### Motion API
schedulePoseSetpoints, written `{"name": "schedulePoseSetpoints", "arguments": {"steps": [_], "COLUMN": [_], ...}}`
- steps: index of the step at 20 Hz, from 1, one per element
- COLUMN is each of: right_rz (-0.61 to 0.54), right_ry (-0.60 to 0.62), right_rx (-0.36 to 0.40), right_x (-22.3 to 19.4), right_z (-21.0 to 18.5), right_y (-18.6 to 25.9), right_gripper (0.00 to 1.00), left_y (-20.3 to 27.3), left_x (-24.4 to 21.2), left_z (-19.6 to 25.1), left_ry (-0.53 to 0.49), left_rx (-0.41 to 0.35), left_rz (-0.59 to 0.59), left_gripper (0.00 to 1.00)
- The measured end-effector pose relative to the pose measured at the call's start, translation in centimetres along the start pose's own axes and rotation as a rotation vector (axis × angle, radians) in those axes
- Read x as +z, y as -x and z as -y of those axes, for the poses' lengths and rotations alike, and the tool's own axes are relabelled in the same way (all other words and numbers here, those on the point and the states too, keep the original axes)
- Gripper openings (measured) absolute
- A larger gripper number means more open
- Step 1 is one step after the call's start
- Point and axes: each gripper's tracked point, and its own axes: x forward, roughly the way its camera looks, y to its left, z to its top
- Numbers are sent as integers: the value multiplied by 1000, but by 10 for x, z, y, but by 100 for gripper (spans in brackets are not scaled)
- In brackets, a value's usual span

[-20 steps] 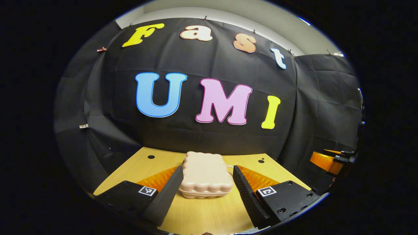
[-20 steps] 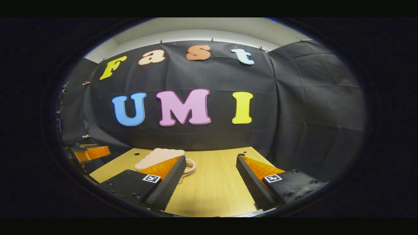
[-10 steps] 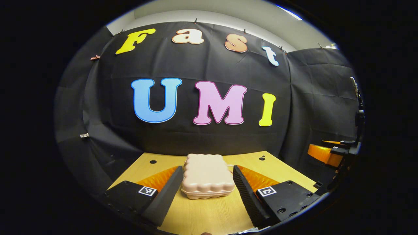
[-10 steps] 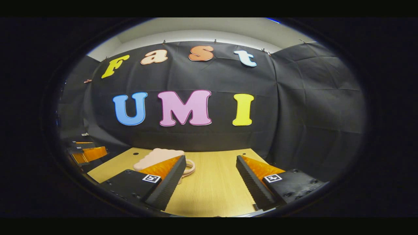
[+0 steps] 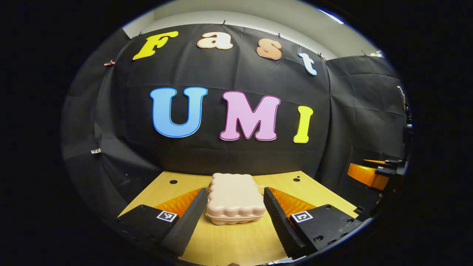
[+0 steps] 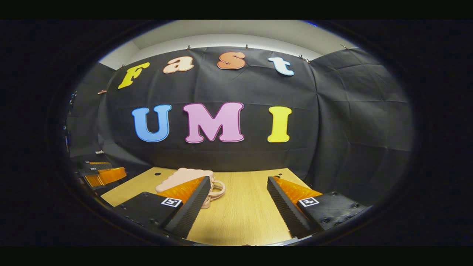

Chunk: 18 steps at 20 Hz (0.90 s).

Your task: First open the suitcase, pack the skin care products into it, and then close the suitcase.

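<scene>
Left tool (image 5: 233, 214) spread wide, the closed pink suitcase (image 5: 234, 197) lying on the tabletop (image 5: 236, 240) between its fingers, untouched. Right tool (image 6: 236, 207) also wide, empty; its near finger hides most of the suitcase (image 6: 184, 176), handle (image 6: 217, 190) showing.

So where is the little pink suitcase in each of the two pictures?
Left gripper view: the pink suitcase lies shut on the wooden table, low in the middle, framed by the left gripper's open fingers.
Right gripper view: the pink suitcase sits lower left, partly hidden behind the right gripper's finger, its handle poking out.
Shared landmark: the wooden table and the black cloth wall behind it.
</scene>
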Motion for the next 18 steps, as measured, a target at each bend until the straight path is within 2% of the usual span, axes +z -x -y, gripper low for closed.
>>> {"name": "schedulePoseSetpoints", "arguments": {"steps": [18], "right_rz": [-12], "right_ry": [-1], "right_rx": [25], "right_x": [-3], "right_z": [0], "right_y": [1], "right_gripper": [98], "left_y": [3], "left_x": [-6], "left_z": [-3], "left_ry": [43], "left_rx": [31], "left_rz": [-21], "left_gripper": [96]}}
